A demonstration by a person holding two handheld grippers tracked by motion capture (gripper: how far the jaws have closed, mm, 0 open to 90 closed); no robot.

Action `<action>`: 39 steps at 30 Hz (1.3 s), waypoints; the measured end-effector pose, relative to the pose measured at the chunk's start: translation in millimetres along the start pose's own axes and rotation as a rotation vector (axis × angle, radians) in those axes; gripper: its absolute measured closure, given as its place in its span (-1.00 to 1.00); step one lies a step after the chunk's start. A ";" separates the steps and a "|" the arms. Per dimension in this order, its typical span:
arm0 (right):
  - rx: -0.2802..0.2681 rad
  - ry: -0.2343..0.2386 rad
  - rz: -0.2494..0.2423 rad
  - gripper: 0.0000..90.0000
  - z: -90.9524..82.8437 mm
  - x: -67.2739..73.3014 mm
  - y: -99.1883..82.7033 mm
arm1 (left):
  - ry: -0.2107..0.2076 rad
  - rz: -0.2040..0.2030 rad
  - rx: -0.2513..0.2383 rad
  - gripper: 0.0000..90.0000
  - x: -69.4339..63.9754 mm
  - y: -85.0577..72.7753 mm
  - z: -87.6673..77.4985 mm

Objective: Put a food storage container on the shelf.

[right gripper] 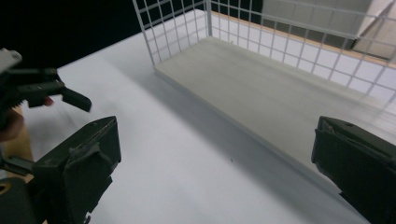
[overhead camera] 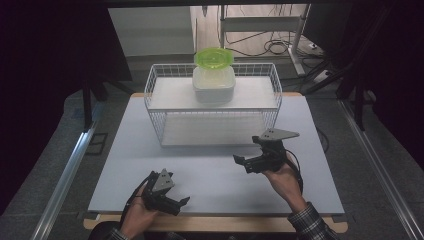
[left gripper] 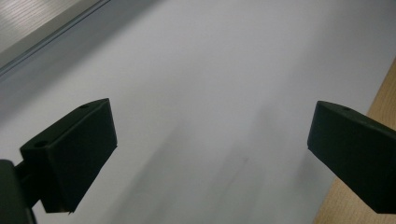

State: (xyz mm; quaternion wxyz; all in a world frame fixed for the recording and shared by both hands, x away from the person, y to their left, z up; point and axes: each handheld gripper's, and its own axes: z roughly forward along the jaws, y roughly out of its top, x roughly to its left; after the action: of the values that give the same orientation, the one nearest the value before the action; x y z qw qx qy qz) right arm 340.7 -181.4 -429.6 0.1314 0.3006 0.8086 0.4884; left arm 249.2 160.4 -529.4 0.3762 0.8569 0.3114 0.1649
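Holding both jaws wide and empty, I judge the lidded container [overhead camera: 214,82] light, slippery; grip its sides.

I work in a lab room: dark curtains [overhead camera: 45,60] hang around my white worktop [overhead camera: 215,175], cables [overhead camera: 272,47] lie on the floor, and metal rails [overhead camera: 65,180] run beside.

— What's nearest the grippers?
— A white wire basket [overhead camera: 212,107], upright at the table's far edge, open-topped.
— Inside?
— A white lidded container [overhead camera: 214,85] against its far wall, a green bowl [overhead camera: 214,57] stacked on top.
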 end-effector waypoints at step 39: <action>0.204 -0.104 0.042 -1.00 -13.6 -2.5 -93.0 | -0.017 -0.012 0.000 -0.99 2.1 -1.8 2.5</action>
State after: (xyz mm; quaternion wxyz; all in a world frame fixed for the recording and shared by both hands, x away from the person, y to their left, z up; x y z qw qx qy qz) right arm 302.5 -224.5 -504.0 0.1315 0.3540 0.8399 0.3899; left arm 251.4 161.3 -532.3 0.3798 0.8564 0.3133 0.1552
